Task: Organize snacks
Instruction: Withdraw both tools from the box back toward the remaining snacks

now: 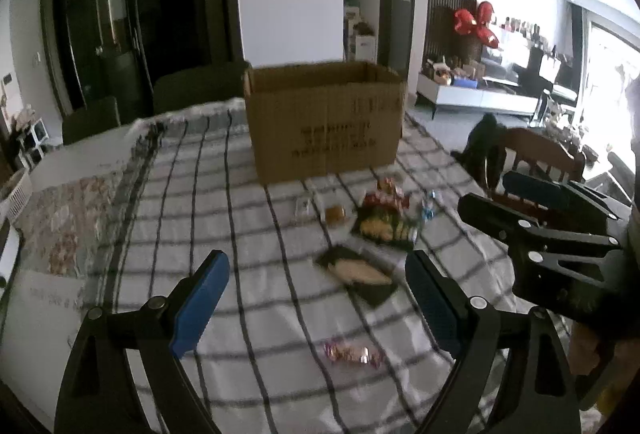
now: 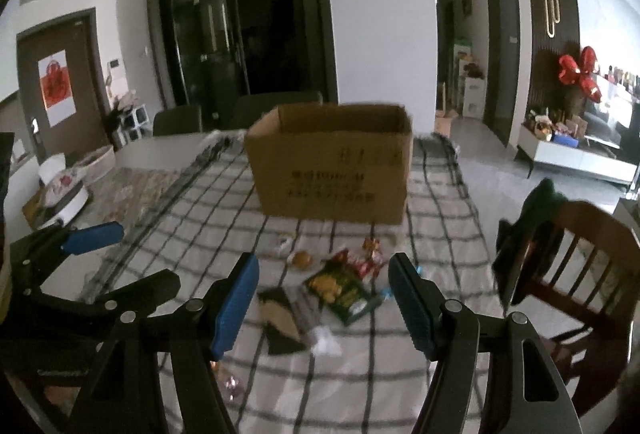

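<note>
- The left gripper (image 1: 316, 298) fills the lower part of the left wrist view, its two blue-padded fingers (image 1: 200, 308) spread wide with nothing between them but bare cloth and, farther off, a dark flat packet (image 1: 356, 276).
- No pad of that claw touches any snack; it hangs above the checked tablecloth (image 1: 248, 234).
- The right gripper (image 2: 324, 304) stands in the lower middle of the right wrist view, jaws parted at a moderate width, empty.
- Seen between its blue fingers (image 2: 236, 308), but lying on the cloth beyond them and not pinched, are the dark packet (image 2: 280, 318) and a green snack bag (image 2: 340, 290).
- Each claw shows in the other's camera: the right one at the right edge of the left wrist view (image 1: 492, 196), the left one at the left edge of the right wrist view (image 2: 136, 254); in both the fingers stand apart.
- The snacks lie loose in the middle of the table: the green bag (image 1: 386, 228) with red wrapped sweets (image 1: 386, 196) just behind it, a small clear pack with a round brown cake (image 1: 334, 214) to its left, and a pink-wrapped candy (image 1: 352, 354) alone low in the frame, near the left claw.
- An open cardboard box (image 1: 324, 122) stands upright on the cloth behind the snacks, in the centre of both views (image 2: 332, 166).
- A wooden chair (image 2: 576, 274) sits at the right edge of the table.
</note>
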Demonstrator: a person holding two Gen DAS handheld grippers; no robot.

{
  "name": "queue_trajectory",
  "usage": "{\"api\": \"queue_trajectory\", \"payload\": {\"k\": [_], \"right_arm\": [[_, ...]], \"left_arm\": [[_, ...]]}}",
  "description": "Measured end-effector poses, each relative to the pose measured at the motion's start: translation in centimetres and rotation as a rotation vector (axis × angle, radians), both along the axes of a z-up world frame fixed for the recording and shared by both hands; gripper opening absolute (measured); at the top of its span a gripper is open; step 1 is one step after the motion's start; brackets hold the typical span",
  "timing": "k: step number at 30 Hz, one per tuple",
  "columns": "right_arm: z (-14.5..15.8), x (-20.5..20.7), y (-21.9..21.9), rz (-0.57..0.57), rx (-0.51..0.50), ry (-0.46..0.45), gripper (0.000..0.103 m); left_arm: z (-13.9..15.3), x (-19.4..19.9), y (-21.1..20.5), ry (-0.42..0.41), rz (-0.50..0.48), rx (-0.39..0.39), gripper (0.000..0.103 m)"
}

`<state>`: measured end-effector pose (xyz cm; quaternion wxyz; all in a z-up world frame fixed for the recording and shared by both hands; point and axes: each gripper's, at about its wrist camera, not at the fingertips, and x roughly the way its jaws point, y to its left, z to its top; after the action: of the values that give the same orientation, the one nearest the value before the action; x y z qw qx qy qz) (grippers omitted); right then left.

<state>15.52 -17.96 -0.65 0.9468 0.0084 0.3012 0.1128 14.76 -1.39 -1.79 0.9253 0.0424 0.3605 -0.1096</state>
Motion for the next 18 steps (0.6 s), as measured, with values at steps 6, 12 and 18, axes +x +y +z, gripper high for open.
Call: {"api": "queue_trajectory", "payload": {"k": [6, 12, 18], "right_arm": [[-3.1, -1.1, 0.6, 0.016, -0.017, 0.079, 0.068], [-5.7, -2.2, 1.1, 0.027, -0.03, 0.149, 0.068], [-7.6, -3.0, 1.4, 0.031, -0.038, 0.196, 0.068]], "left_arm": [[-3.0, -1.4, -0.1, 0.073, -0.031, 0.012, 0.09], [-5.3, -2.2, -0.2, 0.105, -0.062, 0.021, 0.08], [-7.1, -2.6, -0.7, 0.124, -0.11, 0.015, 0.065]]}}
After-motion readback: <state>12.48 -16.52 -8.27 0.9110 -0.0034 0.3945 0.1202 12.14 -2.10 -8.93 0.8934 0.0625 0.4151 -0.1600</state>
